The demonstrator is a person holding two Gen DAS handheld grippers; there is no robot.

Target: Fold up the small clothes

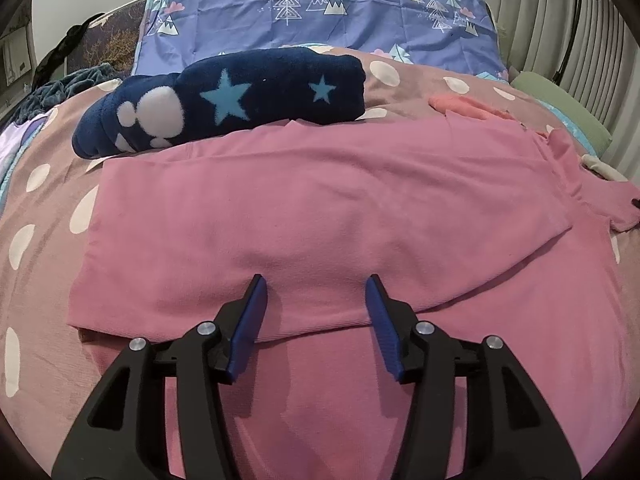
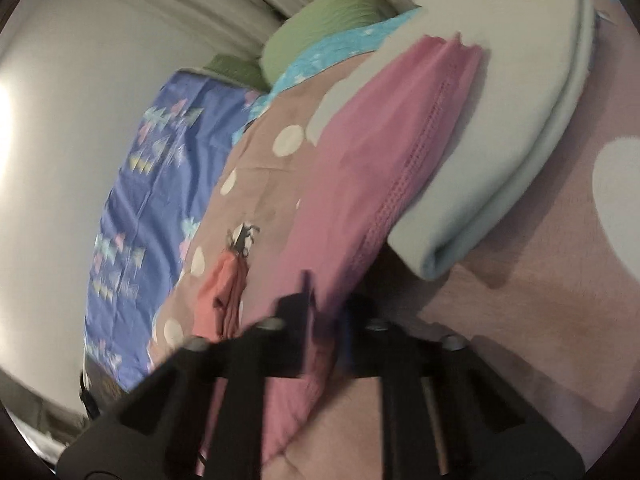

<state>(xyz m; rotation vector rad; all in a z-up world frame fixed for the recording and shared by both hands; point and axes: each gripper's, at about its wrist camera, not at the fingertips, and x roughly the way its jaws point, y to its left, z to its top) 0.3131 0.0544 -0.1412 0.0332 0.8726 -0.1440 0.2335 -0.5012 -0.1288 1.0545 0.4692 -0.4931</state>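
A pink garment lies spread on the bed, partly folded, with a folded edge near my left gripper. The left gripper is open and empty, its blue fingers resting just above the fabric near that edge. In the blurred right wrist view, my right gripper is shut on a hemmed part of the pink garment and holds it lifted and tilted.
A rolled navy fleece with stars lies behind the garment. A coral cloth lies at the back right and shows in the right wrist view. A folded pale mint cloth lies nearby. A purple patterned pillow and a green cushion stand at the back.
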